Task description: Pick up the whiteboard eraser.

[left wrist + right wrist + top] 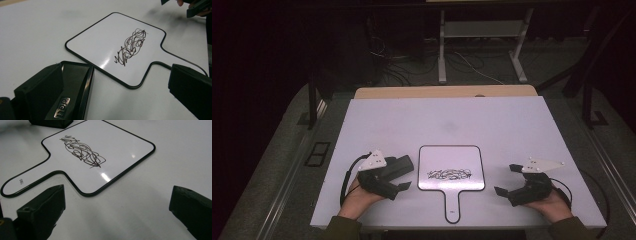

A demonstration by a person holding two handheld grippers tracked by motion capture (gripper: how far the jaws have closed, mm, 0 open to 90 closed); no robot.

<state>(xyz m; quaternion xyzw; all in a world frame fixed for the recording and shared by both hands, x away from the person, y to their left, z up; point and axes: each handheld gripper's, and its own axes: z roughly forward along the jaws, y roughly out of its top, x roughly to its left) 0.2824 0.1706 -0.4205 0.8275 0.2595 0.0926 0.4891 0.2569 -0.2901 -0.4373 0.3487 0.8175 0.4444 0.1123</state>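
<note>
Left gripper (403,174) open beside eraser (72,92), whiteboard (452,167) scribbled

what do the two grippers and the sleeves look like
Both grippers, left and right, are black and blocky with two thick jaws. Each carries a pale grey three-cornered plate with small dots on top and trails a black cable. The sleeves are dark olive green.
</note>
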